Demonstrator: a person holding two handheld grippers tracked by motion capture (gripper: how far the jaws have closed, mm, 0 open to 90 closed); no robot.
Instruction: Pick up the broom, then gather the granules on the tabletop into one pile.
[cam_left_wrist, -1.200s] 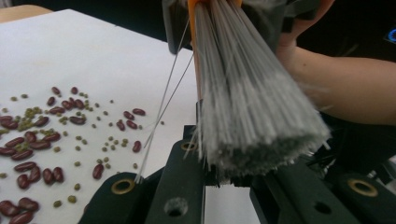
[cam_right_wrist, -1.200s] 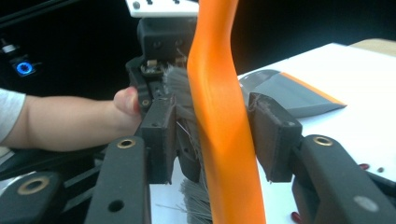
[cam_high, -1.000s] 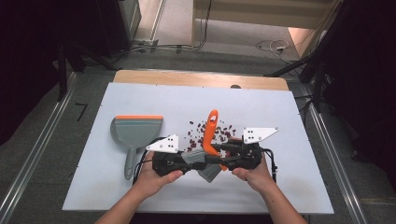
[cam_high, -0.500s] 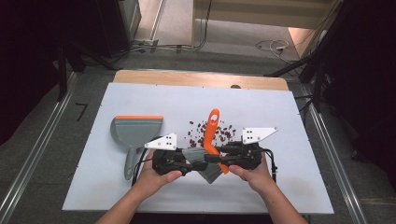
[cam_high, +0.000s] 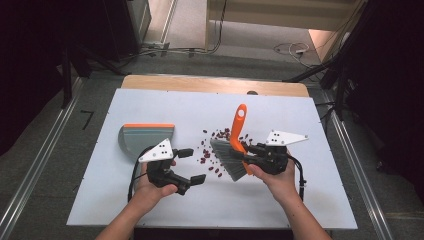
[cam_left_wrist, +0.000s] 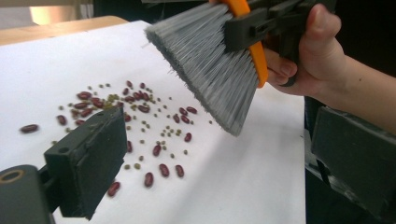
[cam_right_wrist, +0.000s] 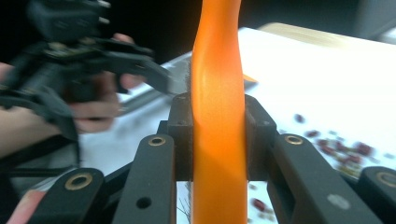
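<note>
Brush (cam_high: 234, 150) clamped by its orange handle in the right tongs (cam_high: 252, 159), bristles angled down just above the tabletop (cam_high: 300, 200), right beside the scattered beans (cam_high: 212, 150). Left tongs (cam_high: 192, 166) have just been opening, jaws now wide apart with nothing between them, sitting between dustpan (cam_high: 145, 140) and beans. Left gripper view: bristles (cam_left_wrist: 210, 79) hang over the bean scatter (cam_left_wrist: 140, 126), not touching. Step in hand looks like brush secured, left hand freed. Next move likely: left tongs go to the dustpan just behind-left of them, grab its handle, set it by the beans, then sweep them in with the brush.
</note>
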